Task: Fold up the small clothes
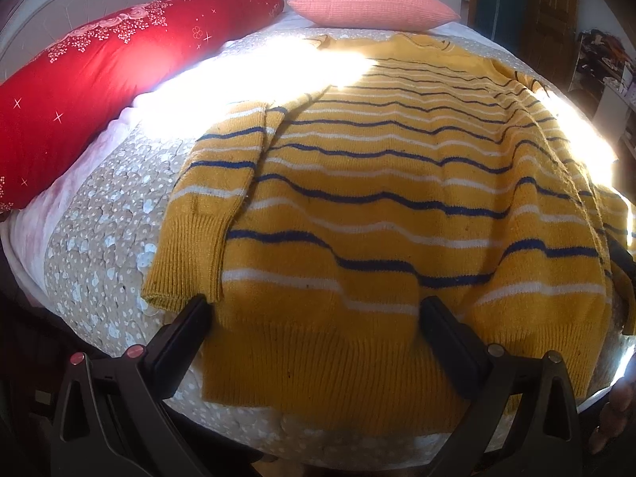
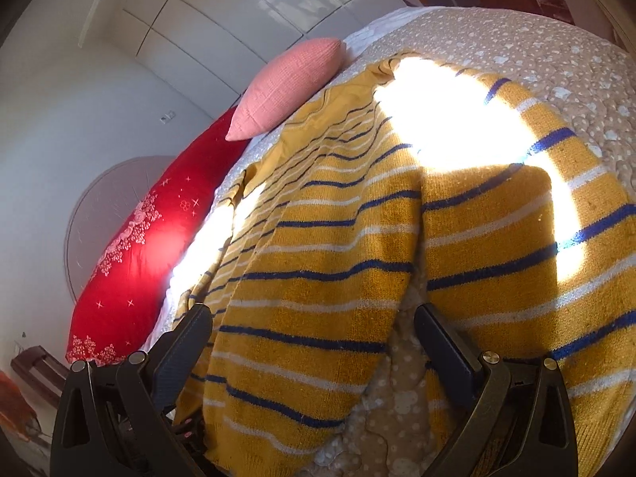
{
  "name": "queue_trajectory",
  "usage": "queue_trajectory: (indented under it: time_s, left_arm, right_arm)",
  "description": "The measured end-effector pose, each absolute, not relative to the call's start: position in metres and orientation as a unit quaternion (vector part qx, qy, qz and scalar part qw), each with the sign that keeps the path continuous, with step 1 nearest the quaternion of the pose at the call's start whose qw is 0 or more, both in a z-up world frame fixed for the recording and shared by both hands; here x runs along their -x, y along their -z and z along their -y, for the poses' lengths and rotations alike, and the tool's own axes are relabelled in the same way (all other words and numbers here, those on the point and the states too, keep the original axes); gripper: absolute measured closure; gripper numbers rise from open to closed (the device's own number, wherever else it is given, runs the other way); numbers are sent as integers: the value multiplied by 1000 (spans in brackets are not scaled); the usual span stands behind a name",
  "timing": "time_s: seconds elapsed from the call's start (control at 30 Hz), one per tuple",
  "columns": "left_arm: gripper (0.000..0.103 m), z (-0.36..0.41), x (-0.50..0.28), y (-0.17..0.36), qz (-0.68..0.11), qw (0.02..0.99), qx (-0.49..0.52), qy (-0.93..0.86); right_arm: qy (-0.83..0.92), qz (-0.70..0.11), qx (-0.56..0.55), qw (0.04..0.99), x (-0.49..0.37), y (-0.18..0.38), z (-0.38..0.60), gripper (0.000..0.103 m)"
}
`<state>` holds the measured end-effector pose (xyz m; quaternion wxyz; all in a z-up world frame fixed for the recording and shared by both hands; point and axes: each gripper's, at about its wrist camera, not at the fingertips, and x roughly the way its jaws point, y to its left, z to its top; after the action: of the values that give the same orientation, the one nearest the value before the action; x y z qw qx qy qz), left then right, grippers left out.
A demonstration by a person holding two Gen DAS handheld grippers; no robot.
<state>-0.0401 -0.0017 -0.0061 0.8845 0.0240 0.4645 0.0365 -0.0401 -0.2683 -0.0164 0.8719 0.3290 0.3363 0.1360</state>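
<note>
While the yellow striped sweater point(image 1: 397, 198) lies spread flat on the dotted bedspread point(image 1: 99, 238), I keep my left gripper point(image 1: 314, 310) wide open above its ribbed hem, and it holds nothing. To the left a red pillow point(image 1: 99, 79) lies along the bed edge, and a pink pillow point(image 1: 369, 4) sits beyond the collar. My right gripper point(image 2: 312, 318) is also wide open and empty, over the sweater's side where the sleeve point(image 2: 516, 258) lies beside the body, with bedspread showing between them.
</note>
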Motion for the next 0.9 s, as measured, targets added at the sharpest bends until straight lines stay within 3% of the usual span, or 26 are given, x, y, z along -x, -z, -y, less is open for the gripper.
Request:
queue_trajectory:
  time_s: [0.07,0.3,0.5,0.67,0.77,0.9]
  left_arm:
    - [0,3,43,2,-460,887,-29,-40]
    - [0,4,65,-46,-392,917,-47,-50]
    - [0,7,99,-101,-277,957,-50,-69]
    - [0,7,138,-140,-149,985,-24,-89]
    - [0,11,135,-152,-166,984,-27,-66]
    - [0,14,122,-142,-231,971,-11,-57]
  right_arm:
    - [-128,-397,-332,846,27,9,274,1]
    - [-113,-386,-330,854,40,-11,286,0]
    - [-57,-338,-250,906,66,-53,295,0]
    - [45,-225,-107,967,105,-95,280,0]
    - [80,-139,-56,985,131,-105,267,0]
    - [39,-213,-61,974,112,-97,262,0]
